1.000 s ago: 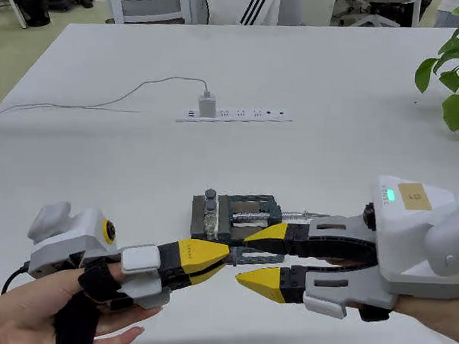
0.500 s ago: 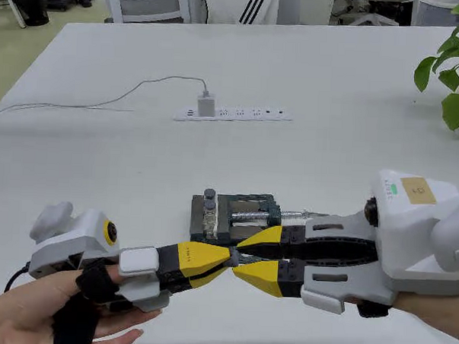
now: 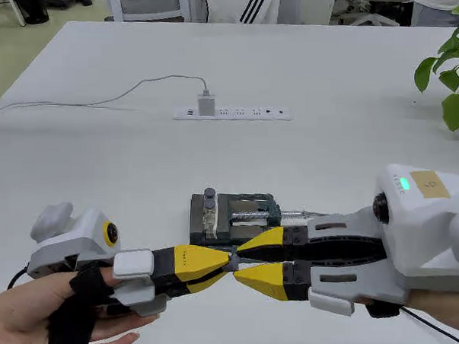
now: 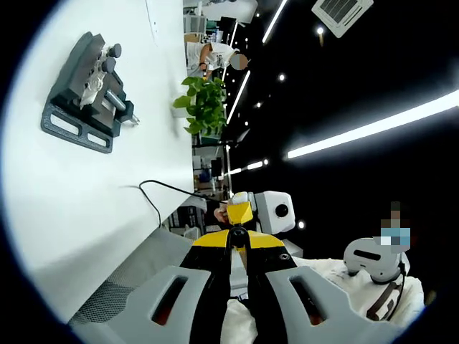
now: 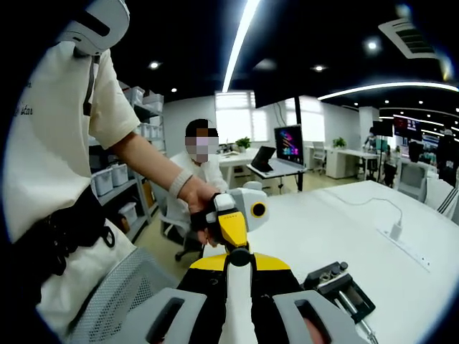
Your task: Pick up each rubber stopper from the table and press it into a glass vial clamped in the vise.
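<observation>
A dark vise [image 3: 246,217] stands on the white table [image 3: 329,153] and clamps glass vials [image 3: 209,215] capped with dark stoppers [image 3: 209,194]. Just in front of it, my two grippers meet tip to tip. The left gripper [image 3: 226,259] comes in from the left with its yellow jaws shut. The right gripper [image 3: 236,262] comes in from the right, also shut. A small dark rubber stopper [image 3: 232,257] is pinched where the tips meet; it also shows as a dark lump, the stopper [image 5: 239,256], at the right jaws' tip. The vise [image 4: 86,93] lies upper left in the left gripper view, and the vise [image 5: 337,283] lower right in the right gripper view.
A white power strip [image 3: 240,112] with a plugged charger [image 3: 207,104] and a trailing cable [image 3: 103,102] lies beyond the vise. A potted plant [image 3: 451,71] leans in at the right edge. Chairs stand past the far table edge. A seated person [image 5: 201,179] is in the background.
The right gripper's jaws were open around the left gripper's tip and have closed onto it. Both grippers stayed in front of the vise.
</observation>
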Demonstrator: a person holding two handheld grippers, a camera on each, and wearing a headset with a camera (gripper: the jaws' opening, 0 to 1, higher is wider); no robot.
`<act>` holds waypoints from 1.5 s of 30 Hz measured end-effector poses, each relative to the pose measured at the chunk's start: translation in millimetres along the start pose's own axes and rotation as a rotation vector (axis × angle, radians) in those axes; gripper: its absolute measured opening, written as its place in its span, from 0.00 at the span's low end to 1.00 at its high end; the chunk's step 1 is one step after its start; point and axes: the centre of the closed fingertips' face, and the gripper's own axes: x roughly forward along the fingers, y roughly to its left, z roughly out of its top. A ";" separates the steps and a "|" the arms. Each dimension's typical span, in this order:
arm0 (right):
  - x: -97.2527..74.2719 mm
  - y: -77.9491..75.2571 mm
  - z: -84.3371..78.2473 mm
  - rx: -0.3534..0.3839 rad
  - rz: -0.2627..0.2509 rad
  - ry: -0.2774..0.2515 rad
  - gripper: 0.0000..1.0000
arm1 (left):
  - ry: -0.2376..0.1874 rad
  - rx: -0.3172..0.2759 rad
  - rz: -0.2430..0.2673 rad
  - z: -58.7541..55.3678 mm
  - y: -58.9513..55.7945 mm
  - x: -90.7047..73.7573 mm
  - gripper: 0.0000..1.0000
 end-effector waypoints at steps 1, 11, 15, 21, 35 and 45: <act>-0.5 1.0 1.4 0.008 0.009 -0.005 0.07 | 0.003 -0.005 -0.009 -0.9 -1.3 0.2 0.03; -1.8 1.4 3.8 0.010 0.021 -0.006 0.06 | -0.003 -0.005 -0.026 -1.0 -3.6 1.3 0.03; -1.5 2.0 1.9 0.008 0.025 0.009 0.05 | -0.009 -0.002 -0.023 -1.7 -1.8 1.2 0.04; -0.8 1.3 -0.9 0.021 0.030 0.020 0.05 | -0.019 0.044 -0.015 -0.9 0.3 0.7 0.04; 3.5 -1.9 -18.3 0.053 0.033 0.084 0.05 | 0.012 0.269 0.124 -7.3 24.0 -5.7 0.28; 2.9 -6.7 -38.4 0.086 0.028 0.150 0.05 | 0.054 0.540 0.333 0.2 46.1 -14.3 0.64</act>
